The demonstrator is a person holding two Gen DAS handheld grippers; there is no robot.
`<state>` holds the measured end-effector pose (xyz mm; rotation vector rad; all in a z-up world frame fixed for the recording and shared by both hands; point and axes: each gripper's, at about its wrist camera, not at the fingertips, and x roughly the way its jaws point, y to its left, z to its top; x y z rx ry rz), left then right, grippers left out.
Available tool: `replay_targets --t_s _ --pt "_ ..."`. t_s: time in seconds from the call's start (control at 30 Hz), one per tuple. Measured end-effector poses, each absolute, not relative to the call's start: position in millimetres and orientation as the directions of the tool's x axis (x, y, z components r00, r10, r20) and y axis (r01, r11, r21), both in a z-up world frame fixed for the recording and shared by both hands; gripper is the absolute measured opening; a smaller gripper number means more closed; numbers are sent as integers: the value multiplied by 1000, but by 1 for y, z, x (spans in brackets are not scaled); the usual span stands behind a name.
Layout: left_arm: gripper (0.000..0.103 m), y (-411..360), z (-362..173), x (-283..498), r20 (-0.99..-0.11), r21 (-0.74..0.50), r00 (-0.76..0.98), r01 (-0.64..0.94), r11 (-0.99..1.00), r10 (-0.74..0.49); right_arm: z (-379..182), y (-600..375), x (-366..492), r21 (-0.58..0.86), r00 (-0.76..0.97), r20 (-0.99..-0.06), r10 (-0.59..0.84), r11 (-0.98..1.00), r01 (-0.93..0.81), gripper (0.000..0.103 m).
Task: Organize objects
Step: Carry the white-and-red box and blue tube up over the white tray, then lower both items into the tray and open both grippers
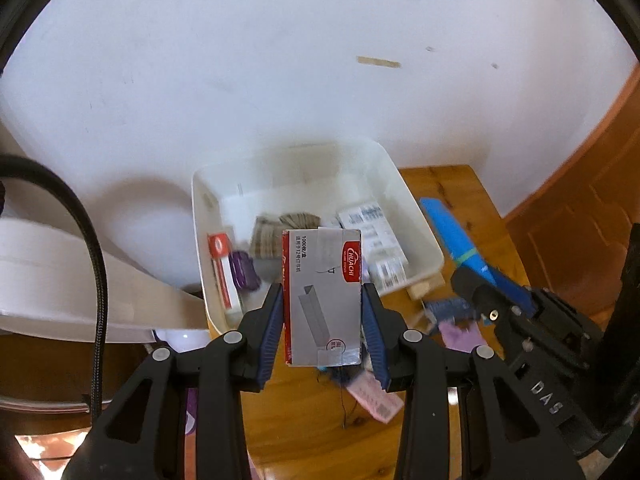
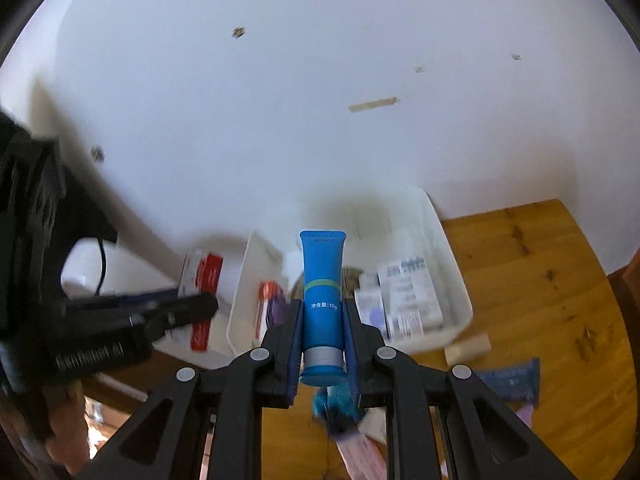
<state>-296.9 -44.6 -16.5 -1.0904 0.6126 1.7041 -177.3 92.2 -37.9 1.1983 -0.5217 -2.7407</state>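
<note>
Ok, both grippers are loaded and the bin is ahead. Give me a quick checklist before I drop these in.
1. Left gripper shut on the staple box, pads on both sides: ok.
2. Right gripper shut on the blue tube, cap end nearest the camera: ok.
3. White bin on the wooden table, open top in view: ok.
4. Free floor space in the bin among the boxes and packets: cannot tell, contents are blurred.
5. The two grippers apart from each other: ok in the left wrist view, but close.
6. Items left on the table, such as the pink packet: not ok, not yet sorted.
</note>
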Motion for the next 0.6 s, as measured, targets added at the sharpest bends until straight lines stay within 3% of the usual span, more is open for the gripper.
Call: replay_targets --t_s 0.6 --pt "41 24 -70 -342 -919 -17 -222 -804 -594 326 -82 101 -280 297 -606 -778 -166 -947 -122 19"
